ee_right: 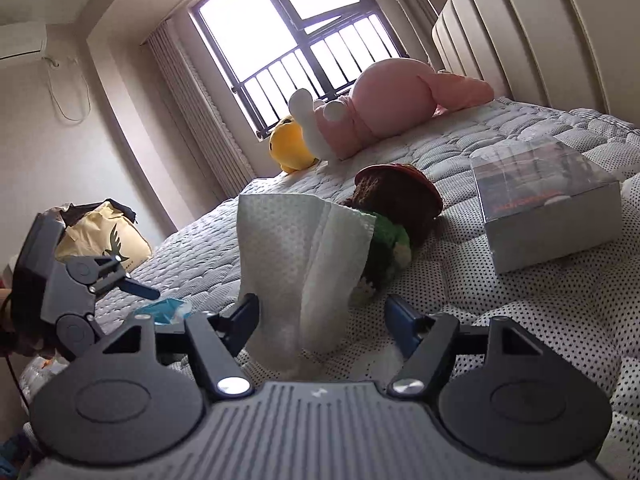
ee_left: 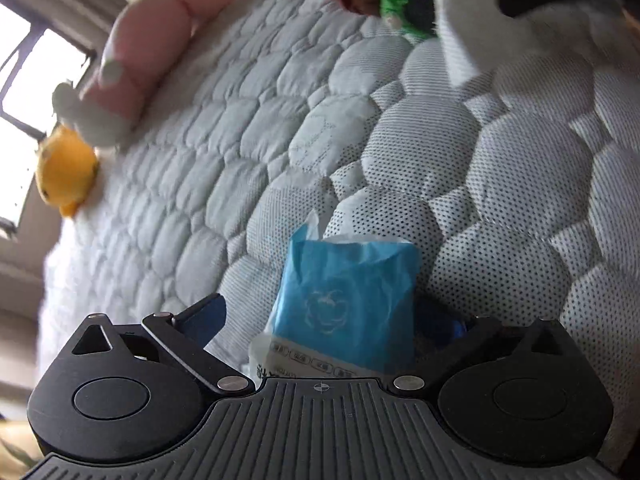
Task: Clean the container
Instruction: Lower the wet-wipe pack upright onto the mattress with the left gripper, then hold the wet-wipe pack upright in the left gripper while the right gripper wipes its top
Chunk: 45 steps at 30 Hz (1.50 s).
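A box (ee_right: 548,216) with a clear lid and a grey base sits on the quilted mattress (ee_right: 500,320), ahead and to the right of my right gripper (ee_right: 324,324). That gripper is open wide. A white paper tissue (ee_right: 304,256) stands between its fingers, touching the left one. In the left wrist view a blue tissue pack (ee_left: 344,304) lies on the mattress between the spread fingers of my left gripper (ee_left: 328,320), which is open. The tissue (ee_left: 480,20) appears again, blurred, at the top right of that view. From the right wrist view, a left gripper finger (ee_right: 140,289) hovers over the pack (ee_right: 164,310).
A pink plush (ee_right: 384,108) and a yellow plush (ee_right: 290,144) lie at the far edge of the bed by the window. A knitted doll (ee_right: 396,196) in brown and green lies just behind the tissue. The padded headboard (ee_right: 520,28) is to the right. A yellow bag (ee_right: 100,236) is left of the bed.
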Available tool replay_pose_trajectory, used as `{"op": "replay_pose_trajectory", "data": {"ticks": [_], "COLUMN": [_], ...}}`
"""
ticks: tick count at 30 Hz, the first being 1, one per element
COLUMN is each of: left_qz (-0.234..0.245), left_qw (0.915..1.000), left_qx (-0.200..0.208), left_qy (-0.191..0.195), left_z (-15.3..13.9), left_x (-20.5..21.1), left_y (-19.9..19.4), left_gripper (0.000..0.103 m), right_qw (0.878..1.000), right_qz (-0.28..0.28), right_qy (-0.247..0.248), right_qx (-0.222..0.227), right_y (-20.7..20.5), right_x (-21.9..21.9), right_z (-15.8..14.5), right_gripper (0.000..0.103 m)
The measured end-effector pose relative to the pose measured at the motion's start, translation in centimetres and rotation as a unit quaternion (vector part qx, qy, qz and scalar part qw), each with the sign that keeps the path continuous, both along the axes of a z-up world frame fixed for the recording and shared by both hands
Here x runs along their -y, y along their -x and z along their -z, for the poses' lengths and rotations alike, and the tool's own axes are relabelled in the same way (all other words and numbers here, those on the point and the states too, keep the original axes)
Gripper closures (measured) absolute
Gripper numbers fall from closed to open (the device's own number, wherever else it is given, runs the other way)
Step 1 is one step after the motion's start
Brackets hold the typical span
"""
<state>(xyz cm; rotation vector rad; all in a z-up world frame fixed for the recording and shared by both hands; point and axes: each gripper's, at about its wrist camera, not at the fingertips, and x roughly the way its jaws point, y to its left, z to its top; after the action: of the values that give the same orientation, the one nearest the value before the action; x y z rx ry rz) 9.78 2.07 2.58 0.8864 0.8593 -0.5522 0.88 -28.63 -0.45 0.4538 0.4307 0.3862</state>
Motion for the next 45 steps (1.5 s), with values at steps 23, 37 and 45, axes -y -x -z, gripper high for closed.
{"op": "replay_pose_trajectory", "data": {"ticks": [23,37,45], "left_qz": [-0.105,-0.106,-0.094], "left_qw": [0.8515,0.8378,0.8459], "left_qx": [0.032,0.068,0.083], "left_qy": [0.513,0.531,0.518], "left_z": [1.0,2.4,2.4], "left_x": [0.0,-1.8,-1.3], "left_y": [5.5,9.4,9.9], "left_gripper": [0.04,0.035,0.035], "right_qw": [1.0,0.995,0.977], "right_qz": [0.011,-0.086,-0.212], "right_qy": [-0.018,0.039,0.008], "right_qx": [0.011,0.014,0.009], "right_y": [0.6,-3.0,-2.2], "right_x": [0.2,-5.8,-10.8], "right_z": [-2.8,-7.9,-10.3], "right_gripper": [0.023,0.098,0.098]}}
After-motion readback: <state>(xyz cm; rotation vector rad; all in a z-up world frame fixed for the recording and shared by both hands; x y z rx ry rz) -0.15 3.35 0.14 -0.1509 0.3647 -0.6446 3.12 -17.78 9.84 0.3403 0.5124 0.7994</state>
